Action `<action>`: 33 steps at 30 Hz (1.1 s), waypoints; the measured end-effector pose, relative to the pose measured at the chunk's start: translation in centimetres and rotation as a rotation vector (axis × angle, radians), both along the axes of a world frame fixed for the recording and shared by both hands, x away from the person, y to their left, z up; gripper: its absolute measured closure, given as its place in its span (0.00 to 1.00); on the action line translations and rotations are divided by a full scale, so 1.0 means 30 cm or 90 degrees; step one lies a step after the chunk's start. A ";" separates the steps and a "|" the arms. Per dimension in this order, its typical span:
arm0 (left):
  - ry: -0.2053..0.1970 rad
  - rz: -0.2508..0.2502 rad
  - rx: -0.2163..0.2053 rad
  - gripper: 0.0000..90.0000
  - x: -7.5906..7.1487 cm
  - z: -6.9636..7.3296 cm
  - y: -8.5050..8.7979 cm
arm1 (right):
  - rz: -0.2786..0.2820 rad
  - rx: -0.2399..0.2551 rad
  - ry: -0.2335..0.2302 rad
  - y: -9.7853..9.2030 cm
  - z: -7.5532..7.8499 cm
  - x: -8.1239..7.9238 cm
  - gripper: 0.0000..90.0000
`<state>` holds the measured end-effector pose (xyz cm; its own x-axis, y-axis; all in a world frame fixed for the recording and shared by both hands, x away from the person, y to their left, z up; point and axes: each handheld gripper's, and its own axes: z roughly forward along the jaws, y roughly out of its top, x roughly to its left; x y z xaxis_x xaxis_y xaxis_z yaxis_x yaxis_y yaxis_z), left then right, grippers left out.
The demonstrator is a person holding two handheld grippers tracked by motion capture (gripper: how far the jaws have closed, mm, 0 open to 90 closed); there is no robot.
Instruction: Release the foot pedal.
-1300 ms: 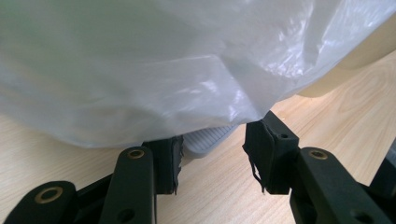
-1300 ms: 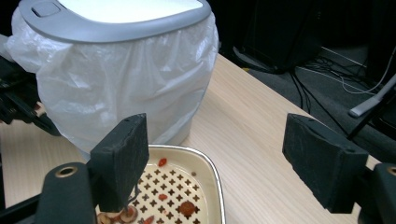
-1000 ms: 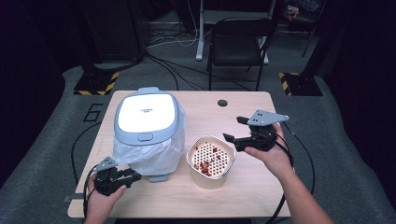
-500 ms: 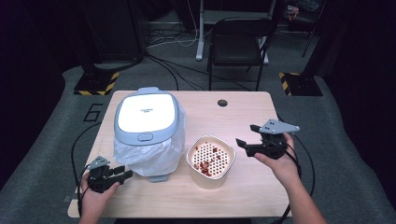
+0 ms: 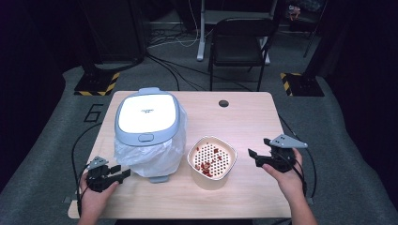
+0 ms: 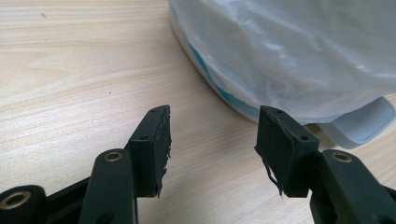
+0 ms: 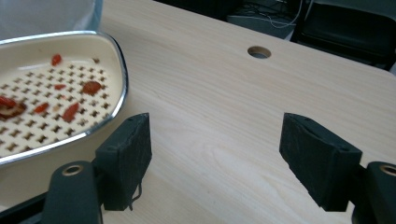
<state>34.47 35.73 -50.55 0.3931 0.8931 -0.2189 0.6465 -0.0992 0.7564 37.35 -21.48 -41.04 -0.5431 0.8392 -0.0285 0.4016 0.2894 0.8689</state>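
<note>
A grey-and-white lidded bin (image 5: 146,117) lined with a clear plastic bag (image 5: 155,157) stands on the left half of the wooden table (image 5: 244,122). Right of it sits a cream perforated strainer bowl (image 5: 212,161) holding red scraps (image 7: 70,111). My left gripper (image 5: 121,174) rests open near the table's front left corner, pointing at the bag (image 6: 299,56), with nothing between its jaws. My right gripper (image 5: 253,157) is open at the right, apart from the bowl (image 7: 116,65), holding nothing.
A round cable hole (image 5: 224,103) lies at the table's far side. Behind the table stands a black chair (image 5: 241,44), with cables on the floor. Black-and-yellow floor markers (image 5: 96,84) sit at both sides. Bare wood lies between bowl and right edge.
My right gripper has drawn back from the bowl toward the right front of the table. My left gripper has slid slightly left and nearer the front edge.
</note>
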 end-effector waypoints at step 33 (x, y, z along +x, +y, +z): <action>0.013 0.025 0.042 0.46 0.039 -0.055 -0.019 | -0.093 -0.005 0.107 -0.067 -0.312 0.017 0.27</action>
<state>35.63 35.15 -52.20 0.3537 0.9204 -0.1666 0.6659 -0.1227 0.7359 37.86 -23.50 -50.40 -0.4139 0.9092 0.0448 0.5781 0.2245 0.7845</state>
